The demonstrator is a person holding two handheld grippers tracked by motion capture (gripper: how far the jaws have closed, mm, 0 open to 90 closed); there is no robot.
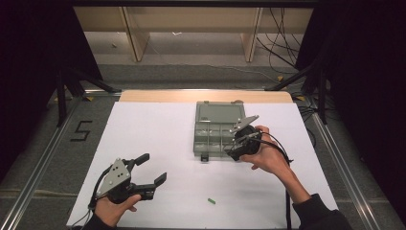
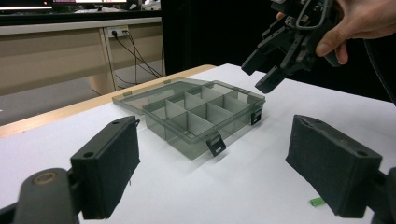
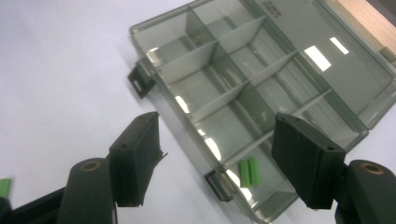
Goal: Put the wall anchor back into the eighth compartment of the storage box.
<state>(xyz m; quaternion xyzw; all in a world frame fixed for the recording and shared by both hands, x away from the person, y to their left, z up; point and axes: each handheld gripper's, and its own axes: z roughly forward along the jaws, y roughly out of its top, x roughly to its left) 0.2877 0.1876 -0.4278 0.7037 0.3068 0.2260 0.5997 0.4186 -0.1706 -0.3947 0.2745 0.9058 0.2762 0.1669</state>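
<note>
A grey see-through compartment box [image 1: 210,136] lies open on the white table top [image 1: 158,129], its lid [image 1: 219,112] folded back on the far side. Two small green pieces [image 3: 249,171] lie side by side in a corner compartment. My right gripper [image 1: 233,151] hovers over the box's near right corner; in the right gripper view its jaws stand open [image 3: 217,135] above the box with nothing between them. My left gripper [image 1: 153,167] rests at the near left, open and empty [image 2: 219,158], pointing toward the box [image 2: 201,112]. One more green piece [image 1: 211,201] lies loose on the table near the front edge.
The box has two black latches on its front wall [image 1: 205,156]. A wooden strip [image 1: 206,96] borders the table's far edge. Beyond it stand desk legs and floor cables [image 1: 280,43]. A "5" in black tape [image 1: 81,130] marks the floor on the left.
</note>
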